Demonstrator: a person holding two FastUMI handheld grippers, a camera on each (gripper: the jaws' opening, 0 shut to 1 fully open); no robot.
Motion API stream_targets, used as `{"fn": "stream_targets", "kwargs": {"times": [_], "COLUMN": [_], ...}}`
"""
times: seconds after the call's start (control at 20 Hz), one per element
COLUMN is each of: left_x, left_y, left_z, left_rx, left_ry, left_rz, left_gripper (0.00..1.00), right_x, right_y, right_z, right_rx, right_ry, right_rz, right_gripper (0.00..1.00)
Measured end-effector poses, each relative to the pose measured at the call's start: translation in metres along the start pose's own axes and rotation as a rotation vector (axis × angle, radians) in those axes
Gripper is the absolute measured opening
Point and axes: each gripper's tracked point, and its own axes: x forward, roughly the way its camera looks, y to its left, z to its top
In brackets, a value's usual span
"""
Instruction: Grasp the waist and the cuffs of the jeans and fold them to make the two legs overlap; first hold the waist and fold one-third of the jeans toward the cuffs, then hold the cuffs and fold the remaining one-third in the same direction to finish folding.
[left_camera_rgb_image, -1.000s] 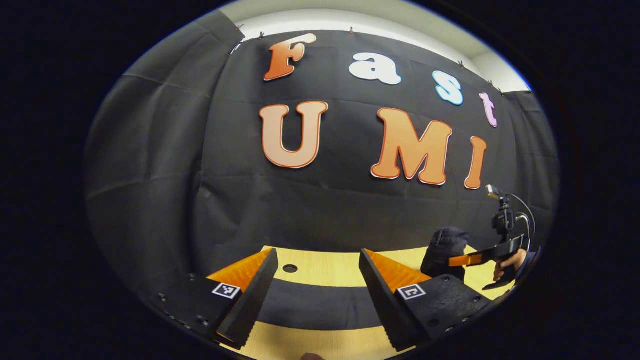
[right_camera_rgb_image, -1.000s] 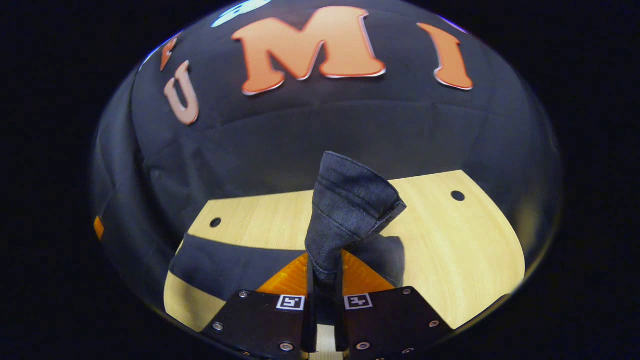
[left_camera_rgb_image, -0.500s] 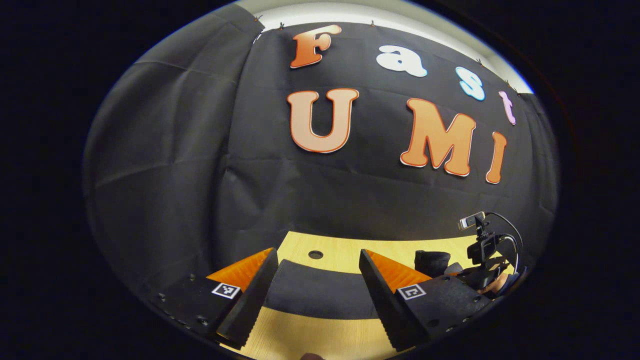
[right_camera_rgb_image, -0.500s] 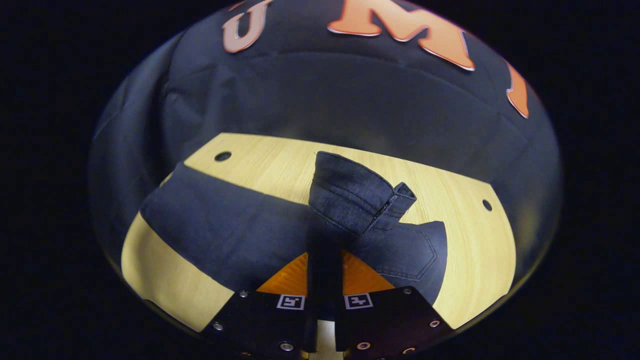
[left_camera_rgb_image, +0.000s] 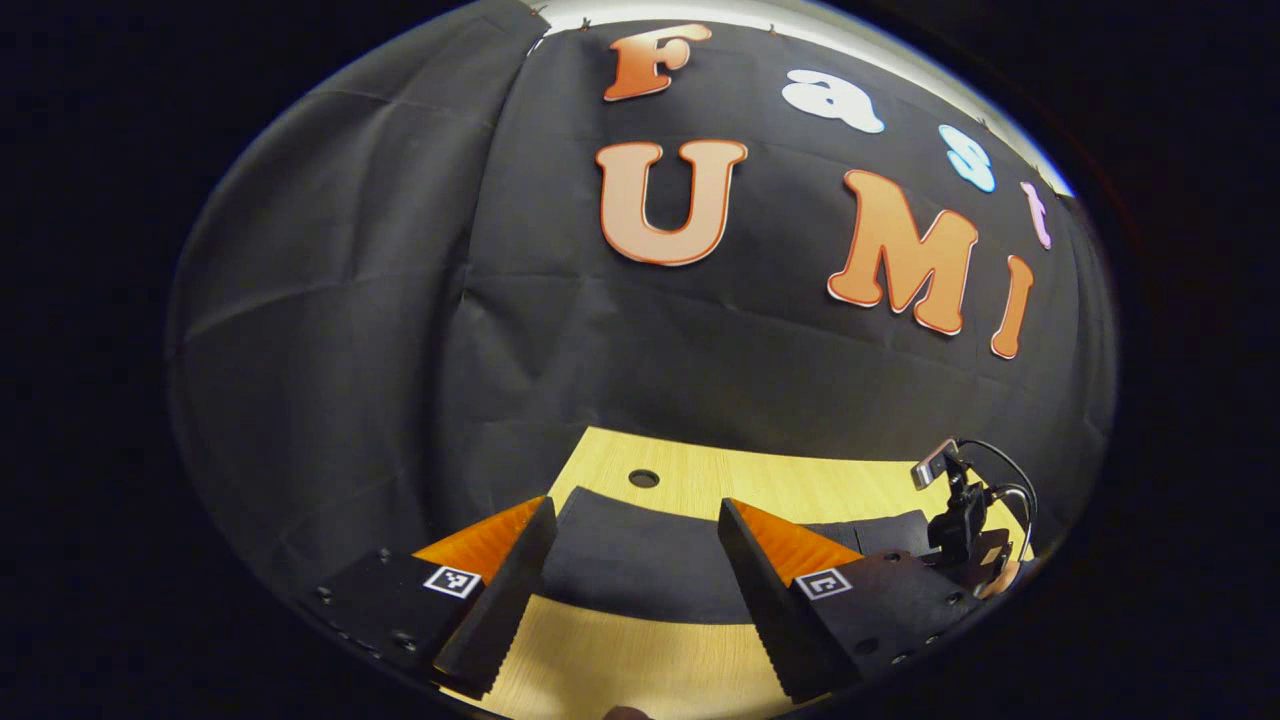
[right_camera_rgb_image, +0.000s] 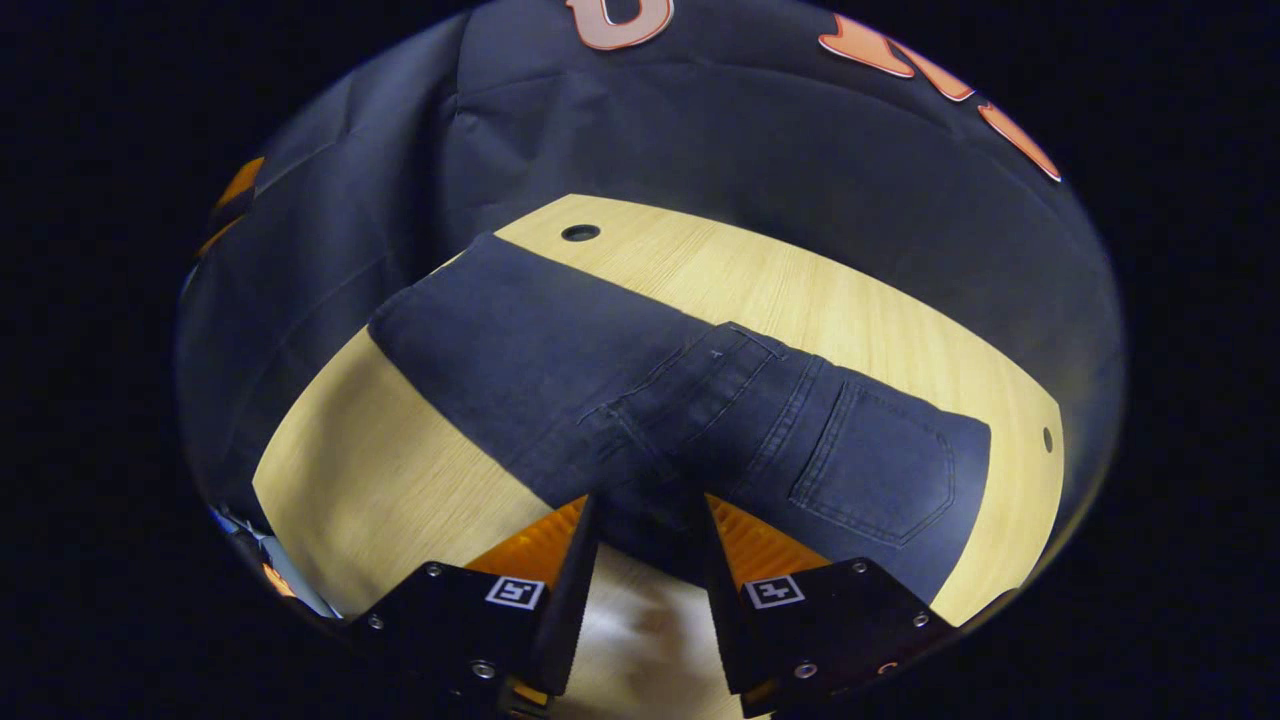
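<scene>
The table (right_camera_rgb_image: 400, 470) is crossed by the jeans (right_camera_rgb_image: 560, 350), now laid flat from 10 to 4 o'clock in the right gripper view. A second ago the waist (right_camera_rgb_image: 720, 420) was held bunched and raised; it has since been lowered onto the legs, pocket up. The right gripper (right_camera_rgb_image: 645, 545) has been parted, its hold given up, so the first third appears folded. The left gripper (left_camera_rgb_image: 635, 570) is held apart above the cuffs (left_camera_rgb_image: 600, 520), which are judged next.
</scene>
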Motion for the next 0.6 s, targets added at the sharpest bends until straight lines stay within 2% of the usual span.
{"fn": "stream_targets", "kwargs": {"times": [0.1,0.2,0.25,0.35,0.45,0.6], "left_x": [0.016,0.034,0.042,0.056,0.074,0.094], "left_y": [0.013,0.024,0.031,0.040,0.049,0.068], "left_z": [-0.018,-0.038,-0.047,-0.068,-0.086,-0.125], "left_rx": [-0.053,-0.136,-0.179,-0.244,-0.296,-0.365], "left_ry": [0.089,0.193,0.244,0.342,0.423,0.589], "left_rz": [0.036,0.076,0.093,0.114,0.136,0.261], "left_gripper": [0.98,0.98,0.98,0.96,0.98,0.98], "right_x": [-0.009,-0.025,-0.033,-0.050,-0.069,-0.098], "right_y": [-0.006,-0.022,-0.031,-0.051,-0.071,-0.093], "right_z": [0.006,0.017,0.024,0.033,0.035,0.034], "right_rx": [0.035,0.071,0.085,0.111,0.134,0.156], "right_ry": [-0.026,-0.065,-0.090,-0.133,-0.167,-0.205], "right_rz": [-0.007,-0.034,-0.053,-0.093,-0.132,-0.193], "right_gripper": [0.61,0.71,0.81,0.89,0.93,0.94]}}
